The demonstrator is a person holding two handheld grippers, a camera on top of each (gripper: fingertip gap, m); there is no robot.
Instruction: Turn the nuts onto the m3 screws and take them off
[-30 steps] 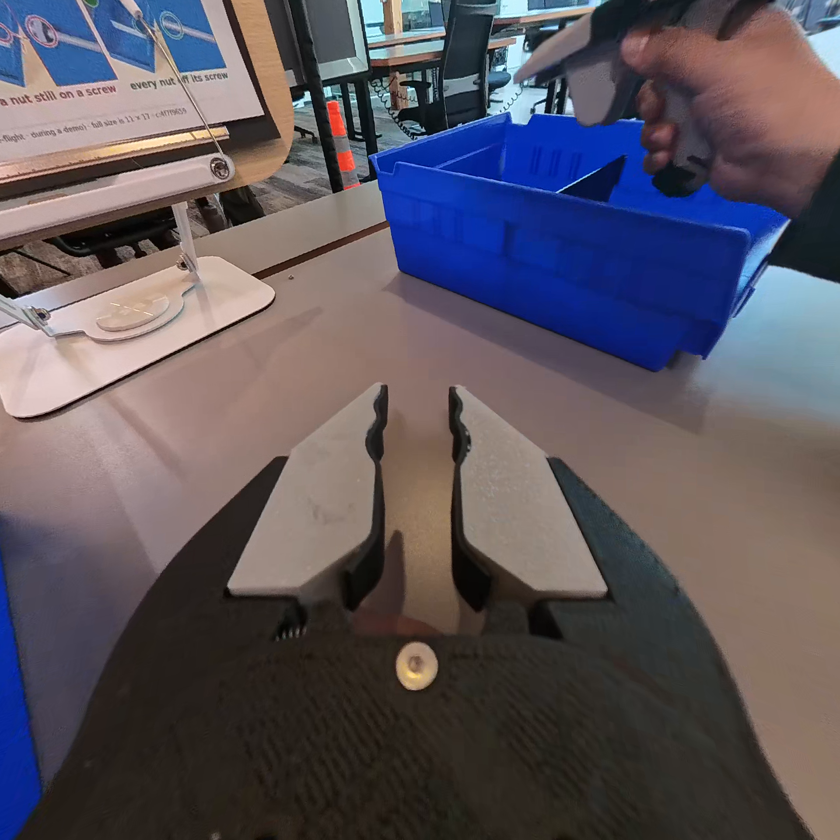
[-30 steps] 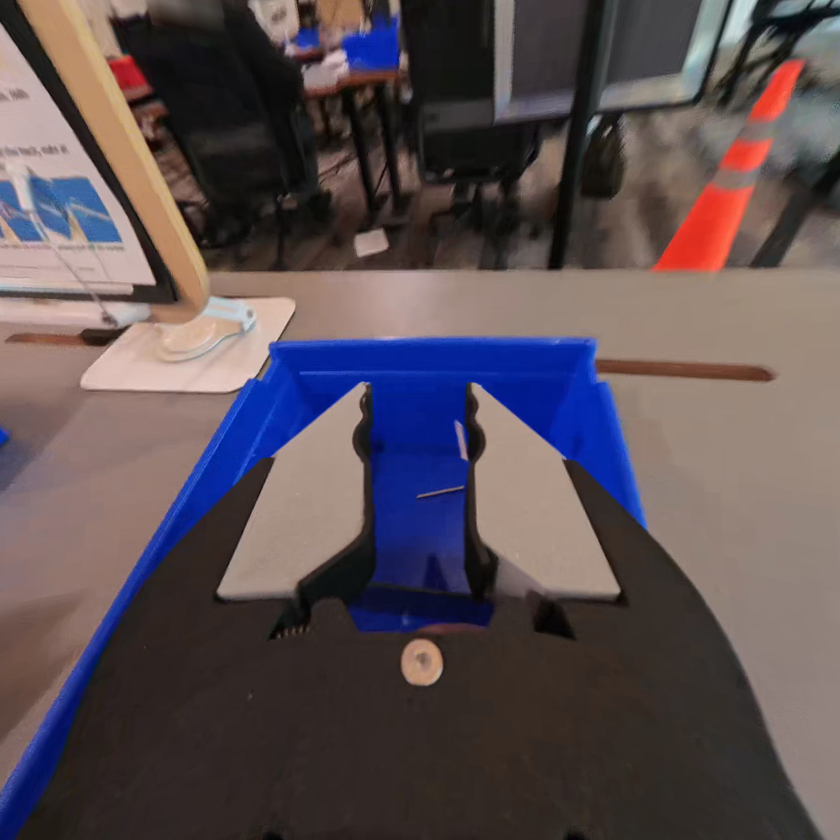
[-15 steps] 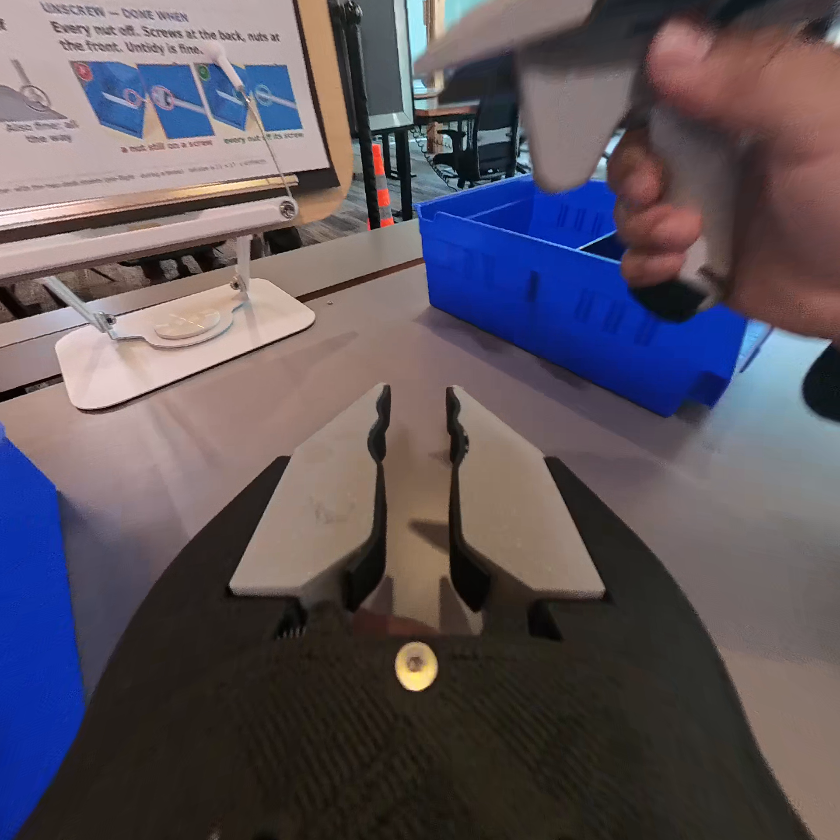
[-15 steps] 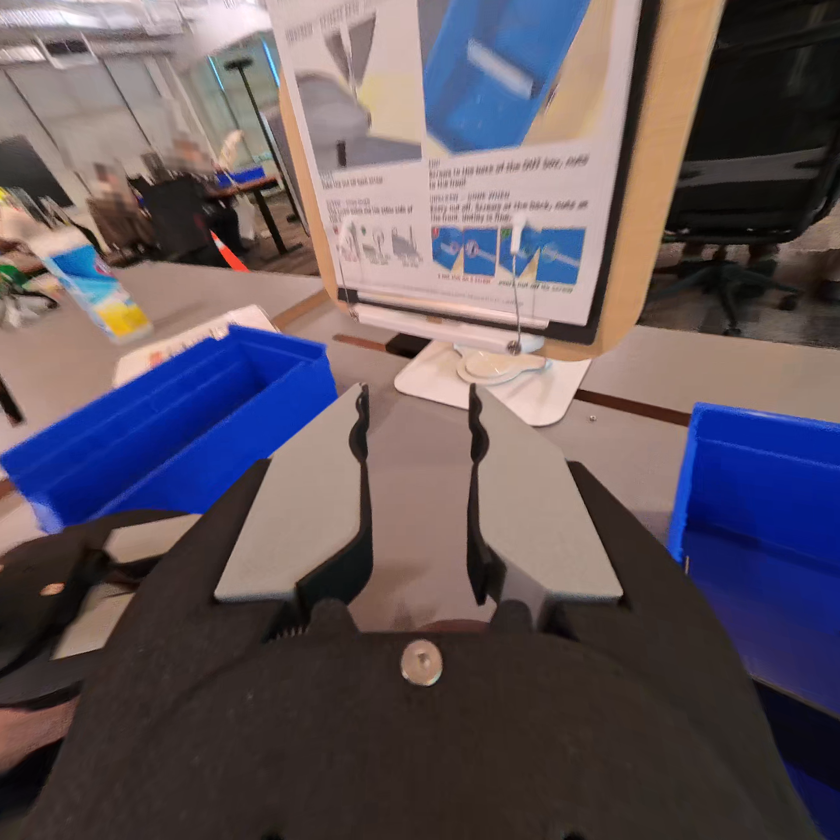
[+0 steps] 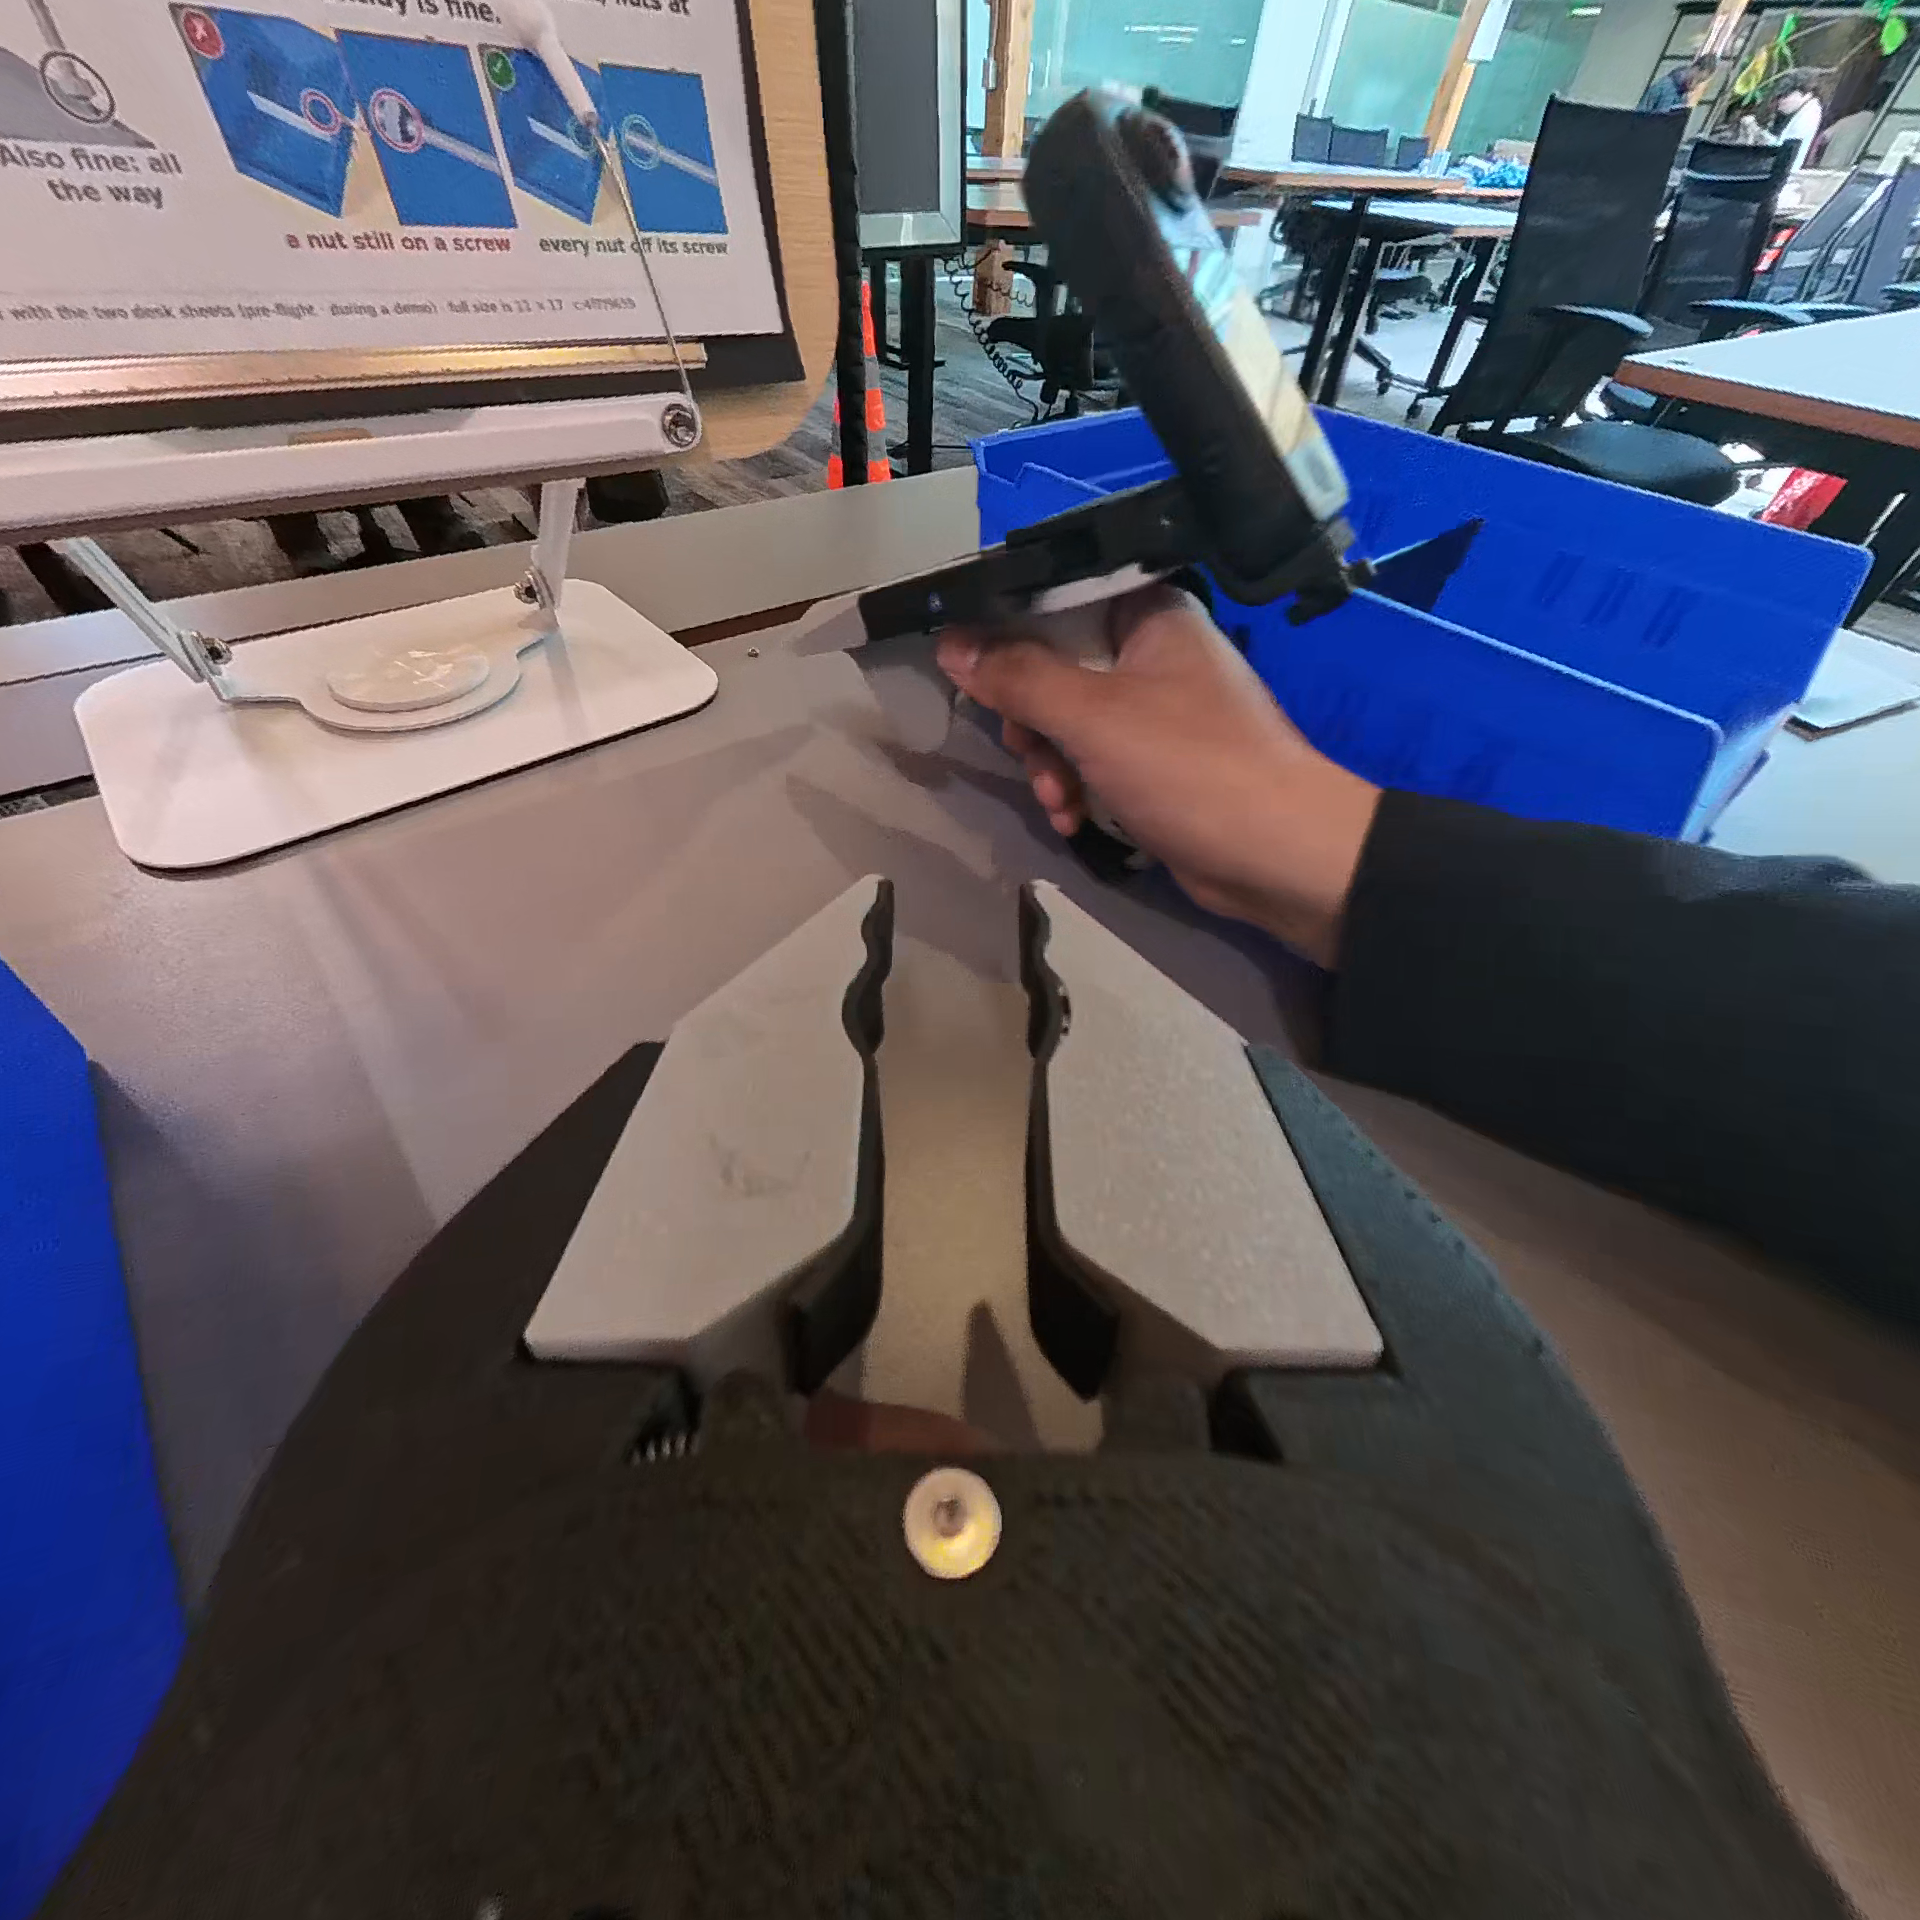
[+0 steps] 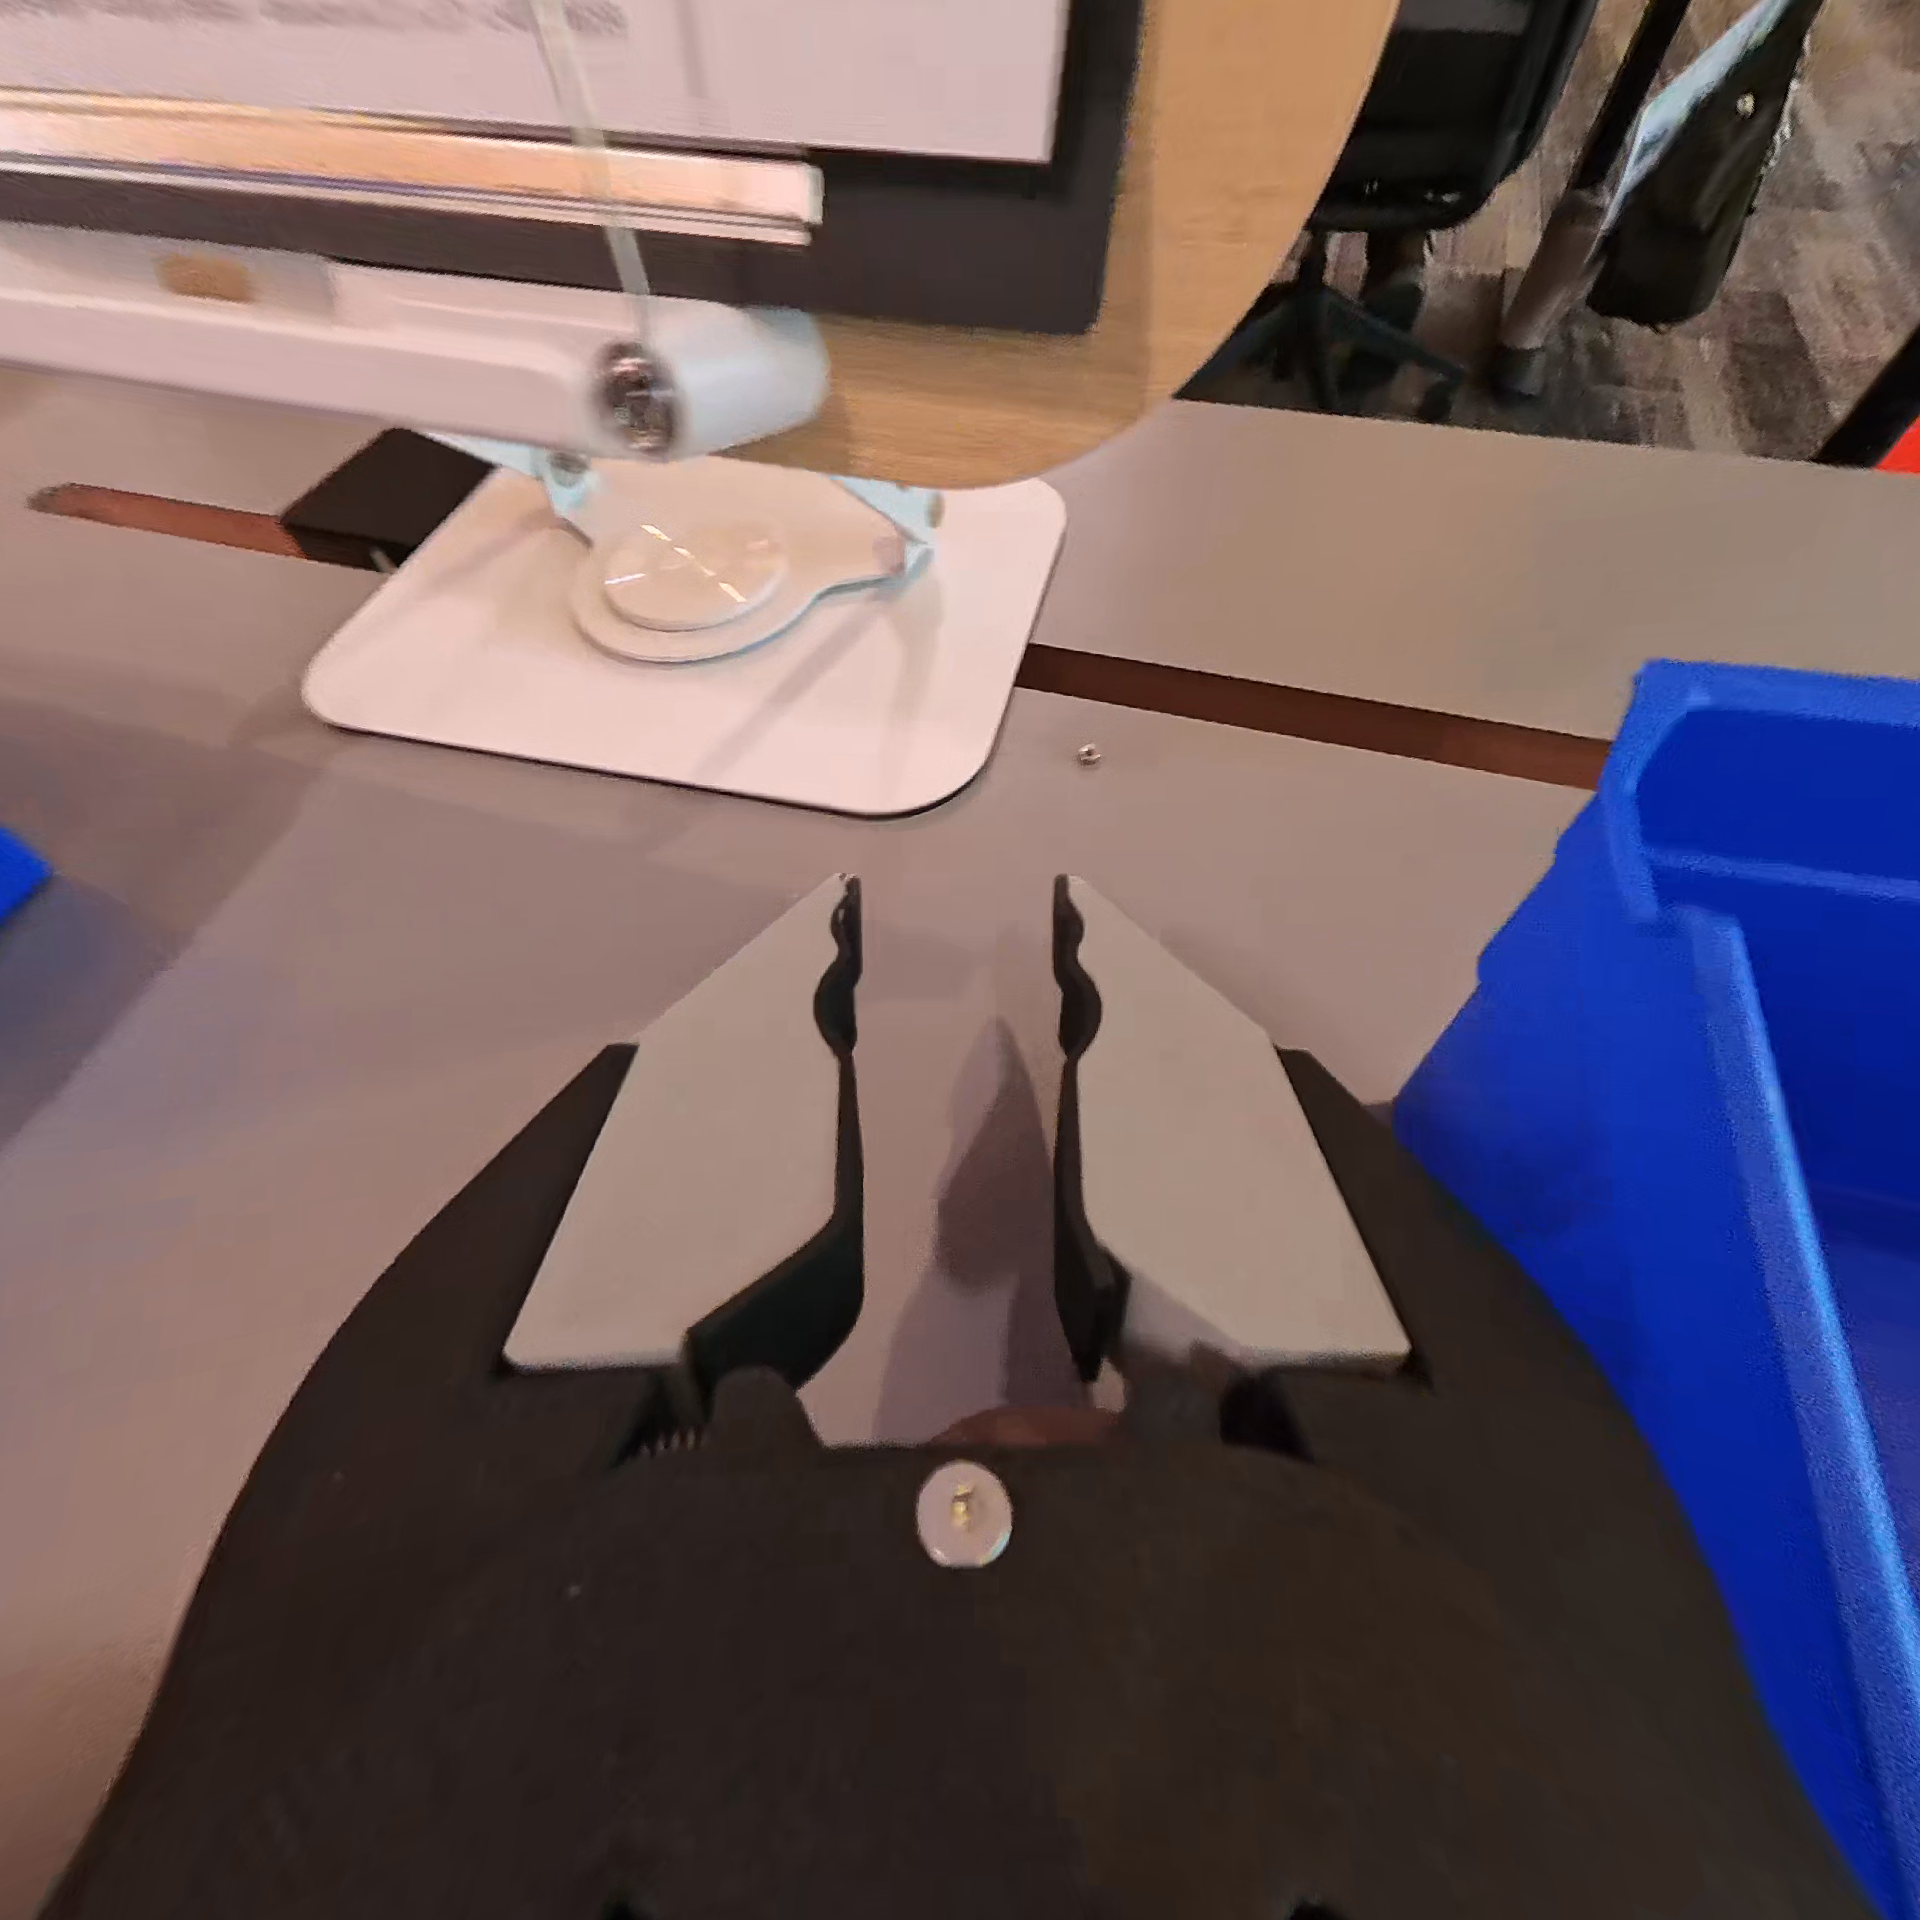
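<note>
The left gripper has two flat, light-grey wedge fingers with black, wavy-edged inner pads, seated in a broad black body of ribbed texture. A round silver screw sits in that body just below the root of the fingers. The right gripper is built the same, with its own silver screw below the finger roots. Seen from the left wrist, it carries a black block above its grey handle, and the hand on that handle wears a dark long sleeve.
</note>
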